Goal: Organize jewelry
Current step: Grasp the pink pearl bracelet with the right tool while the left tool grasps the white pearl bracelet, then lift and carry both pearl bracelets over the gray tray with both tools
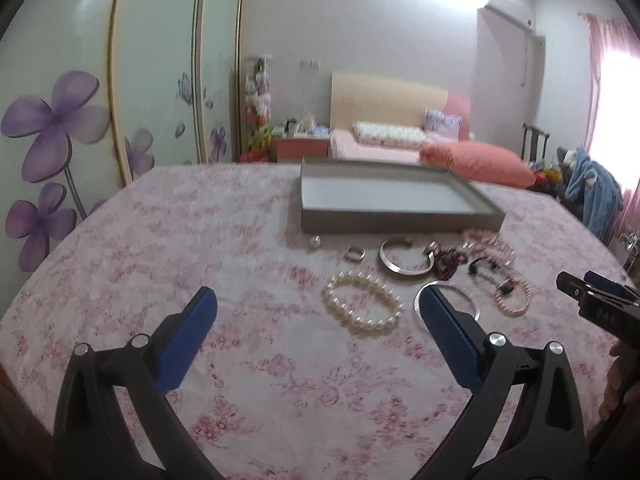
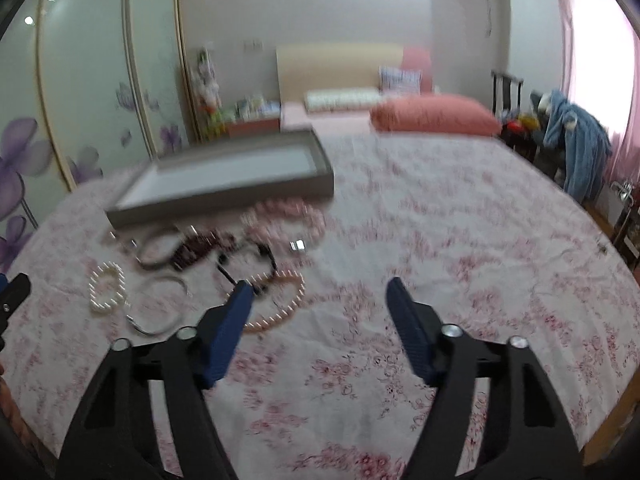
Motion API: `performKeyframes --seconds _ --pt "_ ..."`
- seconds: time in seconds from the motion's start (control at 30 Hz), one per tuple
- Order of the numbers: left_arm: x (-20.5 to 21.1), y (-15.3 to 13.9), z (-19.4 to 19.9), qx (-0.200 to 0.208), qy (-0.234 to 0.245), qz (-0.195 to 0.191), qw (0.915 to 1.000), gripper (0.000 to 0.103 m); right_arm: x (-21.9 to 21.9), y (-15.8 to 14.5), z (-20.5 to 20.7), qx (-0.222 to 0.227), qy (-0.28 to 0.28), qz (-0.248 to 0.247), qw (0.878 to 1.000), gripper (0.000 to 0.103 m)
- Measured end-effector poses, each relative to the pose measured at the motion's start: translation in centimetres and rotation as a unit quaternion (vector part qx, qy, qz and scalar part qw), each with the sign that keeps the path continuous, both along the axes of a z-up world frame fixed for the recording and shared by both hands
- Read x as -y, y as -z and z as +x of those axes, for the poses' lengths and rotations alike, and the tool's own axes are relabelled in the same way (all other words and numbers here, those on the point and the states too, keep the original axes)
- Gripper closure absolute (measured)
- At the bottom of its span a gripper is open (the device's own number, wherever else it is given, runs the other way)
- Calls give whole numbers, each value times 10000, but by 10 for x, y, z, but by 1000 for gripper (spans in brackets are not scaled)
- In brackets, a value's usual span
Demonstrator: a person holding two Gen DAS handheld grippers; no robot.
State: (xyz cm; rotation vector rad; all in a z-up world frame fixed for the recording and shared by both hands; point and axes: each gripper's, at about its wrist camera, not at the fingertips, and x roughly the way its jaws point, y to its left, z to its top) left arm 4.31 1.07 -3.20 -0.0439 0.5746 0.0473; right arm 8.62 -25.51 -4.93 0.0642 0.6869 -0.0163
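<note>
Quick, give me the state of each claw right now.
Left claw: open, holding nothing, above the tablecloth near the white pearl bracelet.
Right claw: open, holding nothing.

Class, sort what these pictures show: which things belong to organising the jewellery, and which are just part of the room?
Belongs to the job:
grey shallow tray
white pearl bracelet
wide silver cuff bangle
thin silver bangle
pink pearl bracelet
small silver rings
left gripper, fingers open
right gripper, fingers open

Just lying about:
coral pink pillow
blue garment on a chair
flower-printed wardrobe doors
</note>
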Motion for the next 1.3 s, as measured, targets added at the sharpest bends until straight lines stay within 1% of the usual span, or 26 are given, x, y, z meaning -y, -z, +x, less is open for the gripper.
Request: performKeyframes --seconds 0.07,0.2,0.3,0.33,0.37,0.4,0.47,0.53,0.57,0.63,0.67,0.73,0.77,0.8,0.83,0.87,0.93,1.17,1.3 --pt "-1 4 8 -199 27 34 9998 4 -1 9 13 -306 -48 -37 9995 53" --pt "-3 10 23 -516 82 -1 9986 4 -7 22 36 -777 -127 -5 9969 62" --pt "-4 14 36 -689 117 -63 9975 4 -8 27 47 -960 -165 -9 9952 67" --pt "-3 16 40 -754 117 -41 9971 4 -10 31 49 -1040 -158 -94 9944 73" --pt "-3 18 43 -810 119 -9 9966 4 -11 32 48 -1051 -156 -122 9943 77" --pt "-2 19 46 -858 119 21 9962 4 -12 33 46 -1014 -158 -150 9946 79" --pt "0 23 54 -979 132 92 9951 8 -12 31 42 -1016 -206 -140 9945 92" --pt "1 27 62 -1113 137 118 9936 22 -12 31 40 -1013 -217 -148 9945 94" --pt "1 29 65 -1180 148 96 9929 24 -11 31 41 -1006 -217 -150 9946 95" --pt "2 34 72 -1323 185 29 9910 39 -12 31 39 -996 -221 -137 9947 95" --pt "2 37 75 -1411 199 21 9898 42 -12 31 38 -996 -222 -119 9947 95" --pt "4 43 78 -1562 251 1 9874 56 -13 31 36 -994 -219 -84 9948 95" --pt "4 46 80 -1599 277 -37 9867 58 -13 31 35 -993 -215 -68 9948 96" --pt "3 48 80 -1614 296 -105 9864 65 -13 31 38 -998 -212 -54 9948 96" --pt "2 48 81 -1617 262 -93 9864 70 -12 31 39 -1002 -209 -36 9947 96" --pt "1 49 81 -1620 216 -70 9865 81 -12 30 39 -1002 -206 -21 9948 96" --pt "-2 49 82 -1616 188 -103 9866 91 -10 29 39 -1001 -211 -4 9948 96" --pt "-9 46 82 -1573 210 -161 9872 93 -6 23 35 -846 -237 144 9960 97" --pt "-11 33 76 -1281 270 -232 9911 93 -6 7 31 -550 -281 293 9977 97"
